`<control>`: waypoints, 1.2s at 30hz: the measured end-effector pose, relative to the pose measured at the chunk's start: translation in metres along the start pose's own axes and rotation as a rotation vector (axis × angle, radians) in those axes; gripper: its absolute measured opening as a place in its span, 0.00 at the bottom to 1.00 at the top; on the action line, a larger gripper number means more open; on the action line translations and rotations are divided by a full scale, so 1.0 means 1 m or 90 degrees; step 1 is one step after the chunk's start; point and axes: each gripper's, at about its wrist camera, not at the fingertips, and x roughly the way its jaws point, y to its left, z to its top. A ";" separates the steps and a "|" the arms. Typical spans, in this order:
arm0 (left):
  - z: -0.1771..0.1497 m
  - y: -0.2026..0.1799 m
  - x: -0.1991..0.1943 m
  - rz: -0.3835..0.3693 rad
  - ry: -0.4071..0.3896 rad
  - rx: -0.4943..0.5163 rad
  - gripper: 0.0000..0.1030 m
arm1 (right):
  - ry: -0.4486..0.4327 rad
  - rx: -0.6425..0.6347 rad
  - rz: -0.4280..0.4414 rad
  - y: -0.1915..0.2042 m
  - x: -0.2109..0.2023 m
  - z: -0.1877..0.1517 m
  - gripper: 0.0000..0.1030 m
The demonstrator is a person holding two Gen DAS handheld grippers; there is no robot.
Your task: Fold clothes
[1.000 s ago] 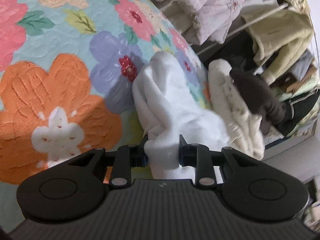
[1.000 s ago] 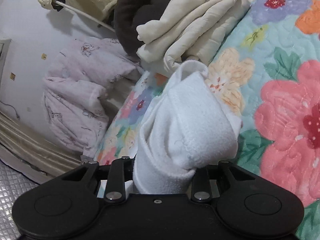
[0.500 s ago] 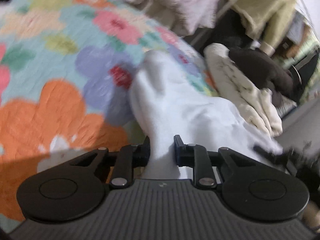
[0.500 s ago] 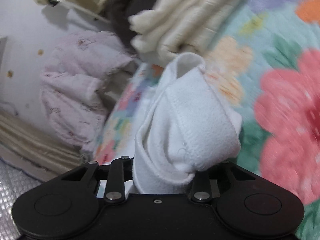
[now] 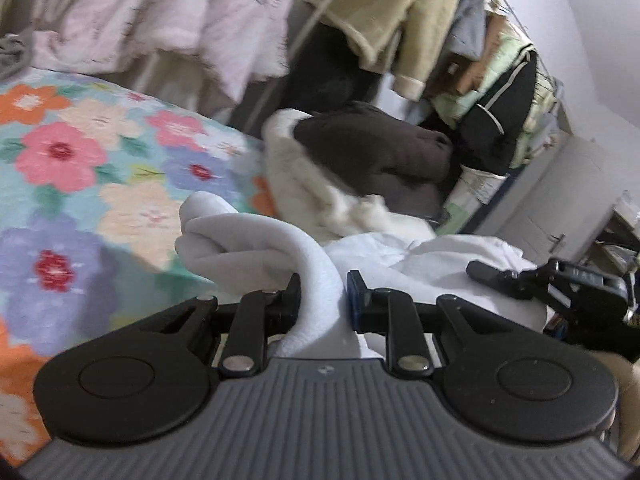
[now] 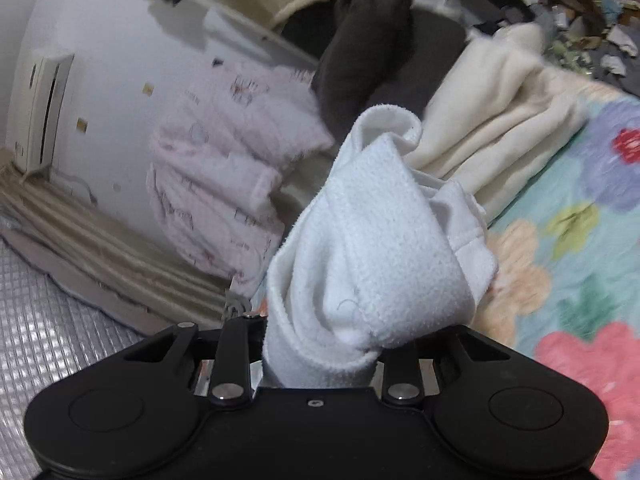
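Note:
A white fleece garment [image 5: 256, 240] is bunched between both grippers above the floral quilt [image 5: 80, 168]. My left gripper [image 5: 323, 294] is shut on a rolled fold of it. In the right wrist view the same white garment [image 6: 380, 248] rises in a thick wad from my right gripper [image 6: 320, 354], which is shut on it; the fingertips are buried in cloth. The right gripper [image 5: 560, 284] also shows at the right edge of the left wrist view, beside more of the white cloth.
A folded cream garment [image 6: 500, 120] with a dark brown one [image 5: 368, 148] on top lies at the quilt's far edge. A pink printed garment [image 6: 224, 168] hangs beside the bed. A rack of hanging clothes [image 5: 480, 80] stands behind. White wall [image 6: 100, 40] to the left.
Both grippers have lifted and tilted upward with the white garment; the quilt now takes up less of each view and the hanging clothes and folded pile more.

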 end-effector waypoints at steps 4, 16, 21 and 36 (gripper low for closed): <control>0.003 -0.031 0.024 -0.033 0.017 -0.002 0.20 | -0.024 0.000 -0.015 -0.009 -0.027 0.018 0.34; -0.017 -0.089 0.084 -0.060 0.045 0.052 0.20 | -0.191 0.028 -0.008 -0.093 -0.071 0.060 0.34; -0.083 -0.075 0.133 -0.003 0.132 0.065 0.20 | -0.159 0.099 -0.088 -0.164 -0.059 0.047 0.34; -0.115 -0.065 0.126 0.032 0.179 0.064 0.20 | -0.123 0.033 -0.120 -0.193 -0.065 0.043 0.34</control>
